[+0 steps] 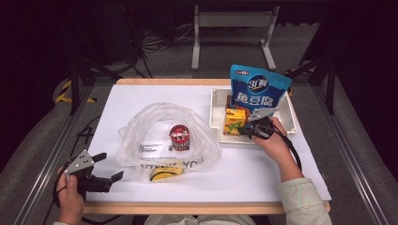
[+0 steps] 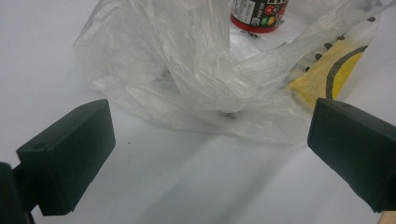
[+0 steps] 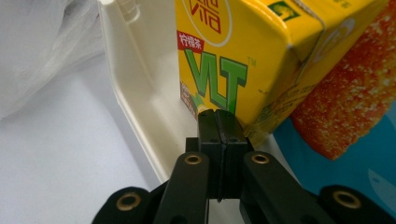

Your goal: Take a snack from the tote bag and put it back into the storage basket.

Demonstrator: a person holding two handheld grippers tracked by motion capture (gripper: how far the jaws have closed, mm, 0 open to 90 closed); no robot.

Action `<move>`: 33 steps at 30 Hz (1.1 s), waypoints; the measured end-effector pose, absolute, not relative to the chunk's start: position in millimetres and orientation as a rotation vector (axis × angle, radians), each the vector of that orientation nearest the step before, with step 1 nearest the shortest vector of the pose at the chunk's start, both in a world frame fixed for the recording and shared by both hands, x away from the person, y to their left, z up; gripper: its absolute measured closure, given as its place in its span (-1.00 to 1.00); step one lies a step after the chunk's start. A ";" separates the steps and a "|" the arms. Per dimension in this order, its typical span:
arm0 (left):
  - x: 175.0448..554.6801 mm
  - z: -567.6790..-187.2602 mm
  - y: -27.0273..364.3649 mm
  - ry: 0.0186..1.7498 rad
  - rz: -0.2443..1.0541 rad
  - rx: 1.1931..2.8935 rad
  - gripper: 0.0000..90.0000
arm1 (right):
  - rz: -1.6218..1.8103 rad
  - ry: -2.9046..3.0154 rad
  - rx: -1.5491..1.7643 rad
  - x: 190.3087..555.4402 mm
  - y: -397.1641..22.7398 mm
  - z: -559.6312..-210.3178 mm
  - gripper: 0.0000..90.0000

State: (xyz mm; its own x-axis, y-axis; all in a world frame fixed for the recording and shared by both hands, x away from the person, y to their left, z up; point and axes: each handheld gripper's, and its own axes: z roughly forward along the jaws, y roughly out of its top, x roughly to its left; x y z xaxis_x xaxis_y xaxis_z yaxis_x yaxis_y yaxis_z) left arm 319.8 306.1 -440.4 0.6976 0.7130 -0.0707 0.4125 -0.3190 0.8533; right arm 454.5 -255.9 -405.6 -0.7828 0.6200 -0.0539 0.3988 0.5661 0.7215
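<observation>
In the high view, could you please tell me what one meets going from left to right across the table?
Left gripper with open black jaws → clear crumpled plastic bag holding a red can → yellow drink carton in the white tray → right gripper, jaws shut, at the carton.

On the table point(image 1: 141, 101), a plastic bag point(image 1: 162, 126) lies near the middle, closer to the front edge, and a can point(image 1: 179, 137) stands inside it. A tray point(image 1: 217, 110) sits toward the back right corner; in it a drink carton point(image 1: 234, 121) stands near the tray's front wall, with a large pouch point(image 1: 258, 89) upright just behind it. The right gripper point(image 1: 247, 129) is at the carton's front, and the left gripper point(image 1: 109, 166) is at the front left corner, apart from the bag.
</observation>
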 end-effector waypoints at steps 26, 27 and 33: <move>320.3 -440.6 306.3 0.872 0.396 1.953 -0.97 | 1.186 2.493 0.718 429.7 -242.2 -369.1 0.70; 320.4 -440.6 306.3 0.870 0.396 1.953 -0.97 | 1.208 2.484 0.715 427.6 -240.2 -366.0 0.65; 320.5 -440.9 305.8 0.871 0.394 1.954 -0.97 | 1.319 2.445 0.712 419.7 -231.5 -356.2 0.33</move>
